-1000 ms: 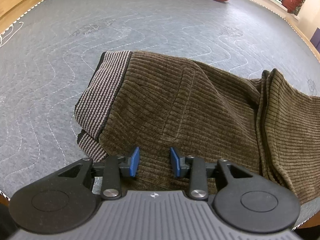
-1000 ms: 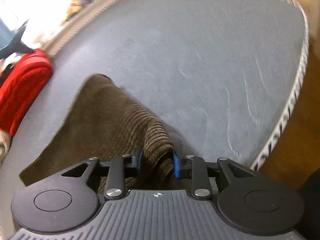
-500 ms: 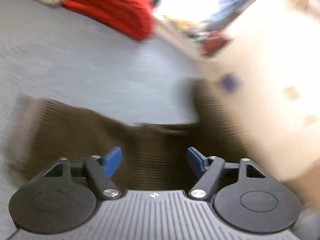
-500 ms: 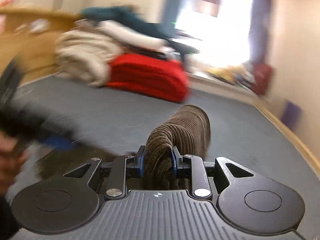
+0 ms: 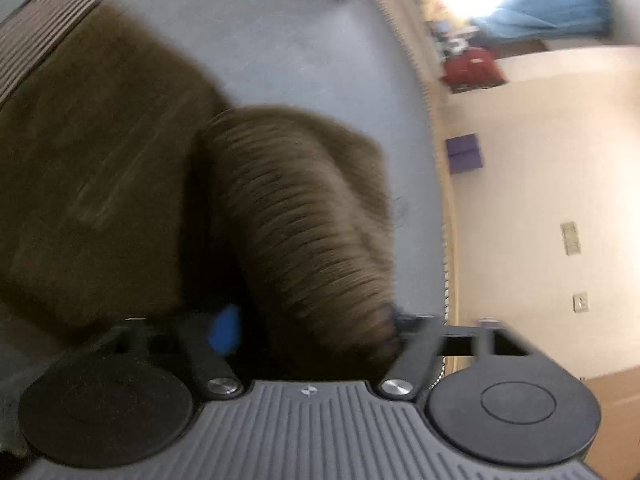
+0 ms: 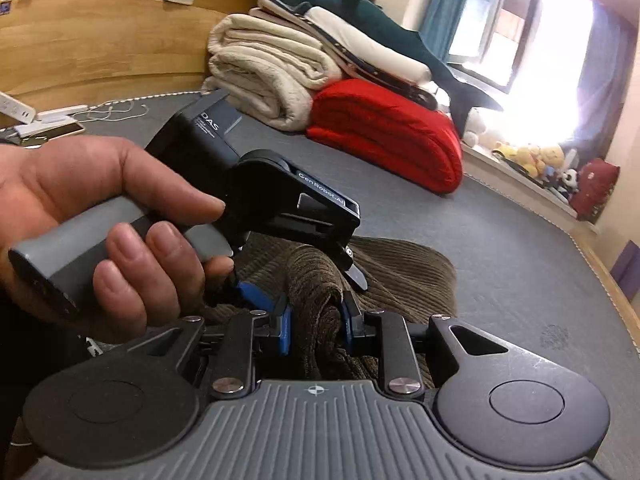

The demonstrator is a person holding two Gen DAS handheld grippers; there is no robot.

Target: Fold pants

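The brown corduroy pants [image 5: 100,184] lie on the grey mattress [image 5: 304,56], striped waistband [image 5: 36,44] at the upper left. My left gripper [image 5: 308,332] stands wide open around a raised fold of the pant leg [image 5: 304,216]; the view is blurred. My right gripper [image 6: 314,326] is shut on a bunched fold of the pants [image 6: 320,280] and holds it above the mattress [image 6: 500,248]. The left gripper [image 6: 296,280], held in a hand, reaches in from the left onto the same fold in the right wrist view.
A red folded blanket [image 6: 384,132] and cream blankets [image 6: 264,76] are stacked at the far side of the mattress. A wooden headboard [image 6: 100,48] is on the left. Plush toys [image 6: 532,156] line the window sill. The mattress edge [image 5: 440,208] runs along the right.
My right gripper has swung round and lifted the pant leg towards the waistband. My left gripper has opened wider and moved from the pants' body onto the raised fold.
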